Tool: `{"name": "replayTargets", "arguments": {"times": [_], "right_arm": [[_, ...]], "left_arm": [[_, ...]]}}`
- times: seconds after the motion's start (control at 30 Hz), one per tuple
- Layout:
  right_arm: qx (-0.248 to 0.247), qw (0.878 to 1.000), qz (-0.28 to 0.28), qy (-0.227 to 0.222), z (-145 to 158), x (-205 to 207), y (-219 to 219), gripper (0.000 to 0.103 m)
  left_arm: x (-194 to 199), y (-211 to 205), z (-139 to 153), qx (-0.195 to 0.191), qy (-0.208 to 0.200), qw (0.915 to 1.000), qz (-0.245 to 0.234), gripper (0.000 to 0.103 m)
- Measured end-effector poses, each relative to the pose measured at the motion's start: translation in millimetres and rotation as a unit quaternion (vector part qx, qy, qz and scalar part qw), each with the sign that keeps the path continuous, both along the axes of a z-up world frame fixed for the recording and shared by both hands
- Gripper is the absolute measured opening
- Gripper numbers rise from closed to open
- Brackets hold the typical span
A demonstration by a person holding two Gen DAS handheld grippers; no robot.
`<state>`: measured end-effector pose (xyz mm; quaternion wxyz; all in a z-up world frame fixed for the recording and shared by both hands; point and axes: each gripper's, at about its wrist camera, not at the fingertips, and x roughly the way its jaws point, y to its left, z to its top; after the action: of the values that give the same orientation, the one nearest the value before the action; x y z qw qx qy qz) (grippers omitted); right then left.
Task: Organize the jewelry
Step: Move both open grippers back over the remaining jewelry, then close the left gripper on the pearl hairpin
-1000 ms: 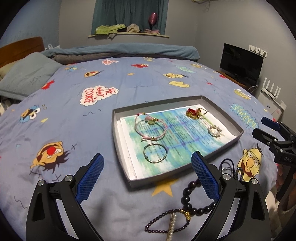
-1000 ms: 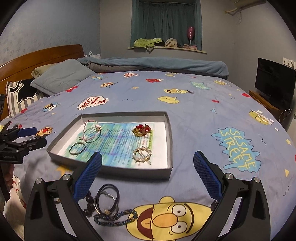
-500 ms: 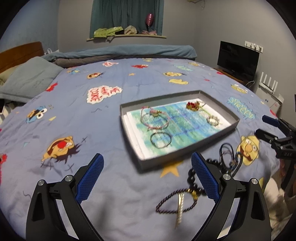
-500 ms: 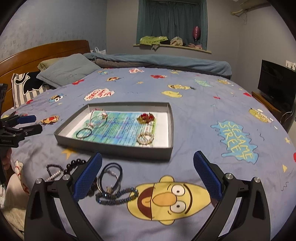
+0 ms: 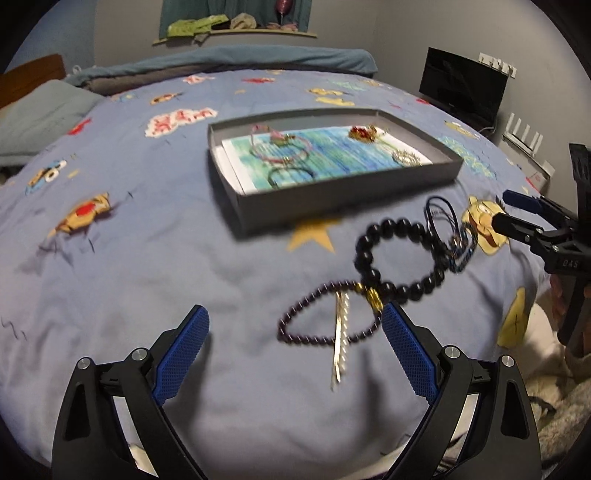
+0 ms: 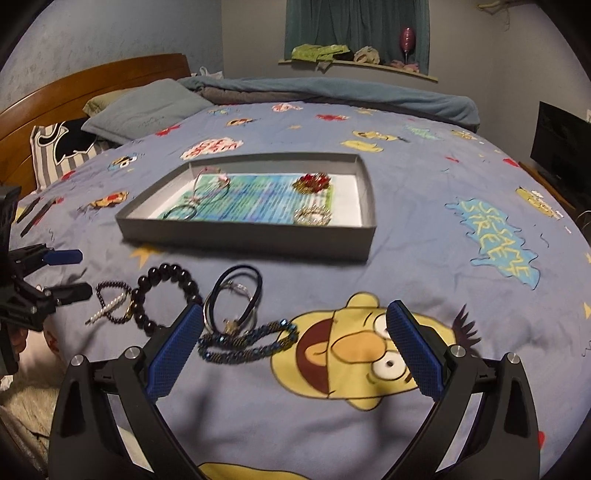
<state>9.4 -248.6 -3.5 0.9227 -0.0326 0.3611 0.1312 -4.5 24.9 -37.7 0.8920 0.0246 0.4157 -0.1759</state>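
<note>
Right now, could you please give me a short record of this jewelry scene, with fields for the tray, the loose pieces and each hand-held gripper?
surface: bed with cartoon-print blue cover
tray: grey box tray, patterned paper inside
in tray: pink bracelet; dark ring bracelet; red-gold piece; silver beaded piece
loose on cover: large black bead bracelet; small dark bead bracelet; pearl hair clip; black cord bracelets; blue beaded bracelet
left hand-held gripper: open, empty
right hand-held gripper: open, empty

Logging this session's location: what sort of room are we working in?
A bedroom, most likely at home: the grey jewelry tray sits on a bed with a cartoon-print bedspread, a wooden headboard and pillows behind it, and a curtained window.
</note>
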Motion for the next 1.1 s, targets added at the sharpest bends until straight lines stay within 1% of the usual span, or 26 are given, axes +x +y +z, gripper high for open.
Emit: {"name": "replayTargets", "arguments": {"times": [0.17, 0.23, 0.3, 0.33, 0.4, 0.43, 0.5, 0.57, 0.67, 0.7, 0.73, 0.77, 0.93, 0.97, 1.0, 1.03, 1.1], "right_arm": [[0.0, 1.0, 0.001, 0.012, -9, -3, 2, 0.098], [0.001, 1.0, 0.0, 0.018, -12, -2, 2, 0.098], [0.0, 1.0, 0.0, 0.022, -14, -2, 3, 0.098], [-0.002, 1.0, 0.0, 0.023, -15, -3, 3, 0.098], [-0.003, 1.0, 0.0, 0.022, -16, -5, 4, 0.098], [-0.003, 1.0, 0.0, 0.022, -16, -6, 4, 0.098], [-0.002, 1.0, -0.001, 0.022, -16, -6, 2, 0.098], [-0.001, 1.0, -0.003, 0.023, -17, -6, 1, 0.098], [0.001, 1.0, -0.005, 0.027, -19, -5, 1, 0.098], [0.0, 1.0, -0.007, 0.03, -20, -4, 1, 0.098], [0.0, 0.999, -0.008, 0.032, -21, -4, 1, 0.098], [0.001, 0.999, -0.007, 0.033, -22, -4, 1, 0.098], [0.01, 0.999, -0.013, 0.034, -23, -2, 0, 0.097], [0.011, 0.999, -0.017, 0.034, -23, -1, -1, 0.091], [0.013, 0.999, -0.02, 0.037, -24, 0, -2, 0.083], [0.016, 0.999, -0.021, 0.041, -25, 2, -2, 0.078], [0.023, 0.998, -0.025, 0.055, -28, 6, -3, 0.061]], "left_arm": [[-10, -6, -9, -0.005, 0.01, 0.9999, -0.009, 0.091], [-15, -9, -12, -0.007, 0.012, 0.9998, -0.016, 0.081], [-17, -13, -15, -0.008, 0.018, 0.9996, -0.022, 0.065], [-18, -15, -16, -0.009, 0.02, 0.9994, -0.026, 0.061], [-18, -16, -18, -0.007, 0.021, 0.9994, -0.026, 0.049], [-18, -16, -18, -0.01, 0.021, 0.9994, -0.026, 0.045], [-17, -16, -18, -0.019, 0.025, 0.9991, -0.03, 0.029], [-17, -18, -19, -0.019, 0.03, 0.9988, -0.036, 0.024], [-16, -21, -20, -0.008, 0.025, 0.999, -0.036, 0.021], [-15, -22, -20, -0.005, 0.026, 0.999, -0.036, 0.019], [-14, -23, -21, 0.001, 0.025, 0.9991, -0.035, 0.016], [-14, -23, -21, 0.004, 0.024, 0.9991, -0.035, 0.01], [-16, -22, -20, 0.007, 0.018, 0.999, -0.04, 0.008], [-17, -22, -19, 0.007, 0.017, 0.9989, -0.043, 0.008], [-17, -22, -19, 0.008, 0.014, 0.9989, -0.044, 0.008], [-18, -22, -18, 0.01, 0.012, 0.9989, -0.045, 0.008], [-20, -22, -16, 0.011, 0.007, 0.9989, -0.046, 0.008]]}}
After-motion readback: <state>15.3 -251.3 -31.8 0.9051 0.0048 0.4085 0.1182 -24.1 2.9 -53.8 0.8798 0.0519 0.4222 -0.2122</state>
